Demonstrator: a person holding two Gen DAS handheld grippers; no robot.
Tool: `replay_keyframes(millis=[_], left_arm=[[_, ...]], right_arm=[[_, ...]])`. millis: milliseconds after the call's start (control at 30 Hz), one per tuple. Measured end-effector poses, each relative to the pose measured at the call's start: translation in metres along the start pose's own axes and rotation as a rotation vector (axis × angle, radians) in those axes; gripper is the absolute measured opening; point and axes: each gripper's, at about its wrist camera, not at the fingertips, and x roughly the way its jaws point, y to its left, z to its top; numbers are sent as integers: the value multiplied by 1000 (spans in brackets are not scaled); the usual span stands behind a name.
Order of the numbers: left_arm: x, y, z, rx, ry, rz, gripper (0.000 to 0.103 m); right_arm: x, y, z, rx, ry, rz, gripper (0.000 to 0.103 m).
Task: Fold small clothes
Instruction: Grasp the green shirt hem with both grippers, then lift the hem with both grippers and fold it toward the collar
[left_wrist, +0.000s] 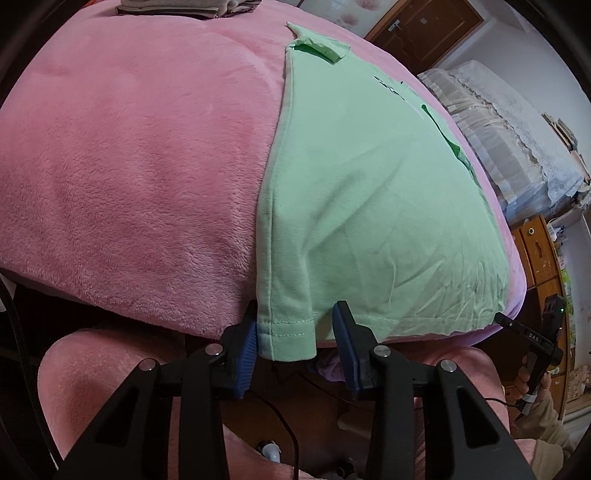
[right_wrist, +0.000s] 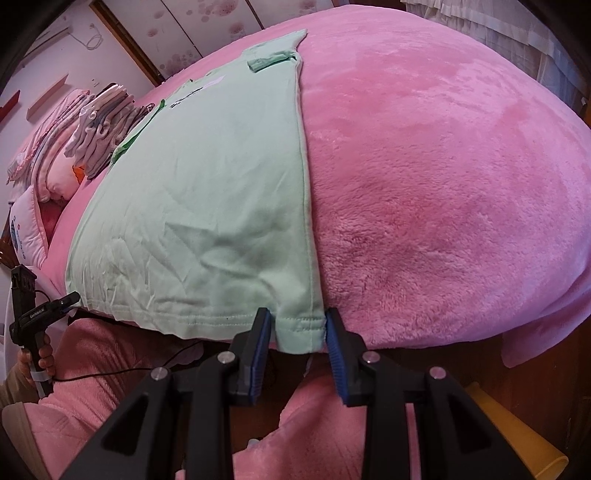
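Observation:
A light green garment (left_wrist: 369, 206) lies spread flat on a pink fleece blanket (left_wrist: 129, 166), its hem hanging over the near edge. My left gripper (left_wrist: 293, 343) is open, with the garment's left hem corner (left_wrist: 286, 338) between its blue pads. In the right wrist view the same garment (right_wrist: 207, 206) lies on the blanket (right_wrist: 443, 184), and my right gripper (right_wrist: 299, 345) is open around the right hem corner (right_wrist: 301, 332). Each gripper shows small at the other view's edge: the right one (left_wrist: 532, 339) and the left one (right_wrist: 40, 314).
Folded grey clothes (left_wrist: 188, 7) lie at the blanket's far end. A stack of folded laundry (right_wrist: 103, 125) and pillows (right_wrist: 40, 155) sit on the bed's left side. Wooden cabinets (left_wrist: 543, 258) and lace-covered furniture (left_wrist: 517, 140) stand to the right. My pink-clad lap (right_wrist: 103, 369) is below.

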Motion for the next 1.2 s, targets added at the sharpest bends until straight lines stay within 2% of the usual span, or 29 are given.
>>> replay_keyframes(millis=[33,67,100,133,233,367,700,800,900,1067,1200], left_arm=[[0,0,1,0,6,10,27],[0,2,1,-2,13,17,11],[1,3,1,-4,24,15,7],[-1,4,2,-11,25,9,7],[-4,3,1,2,30,-7,3],[-16,5,1,-2,28,-67,2],[-61,-1,22,-124,-110,-317,2],[-74,-10,42,-175,-178,-380,2],[-85,-16,68,-221,-239,-404,2],[-91,-22,131,-308,-325,-368,2],[-85,-18,178,-366,-350,-331,2]], right_arm=[[0,-1,0,5,1,3,30],[-1,-2,0,7,1,3,25],[-2,-3,-1,10,4,8,19],[-2,-5,-1,13,9,26,8],[-10,-2,-2,5,0,41,6],[-24,3,-2,-16,-26,63,5],[-88,21,24,1,-177,192,4],[-107,32,42,15,-241,234,4],[-125,42,72,40,-314,274,4],[-135,48,125,80,-396,288,4],[-126,42,176,147,-424,302,4]])
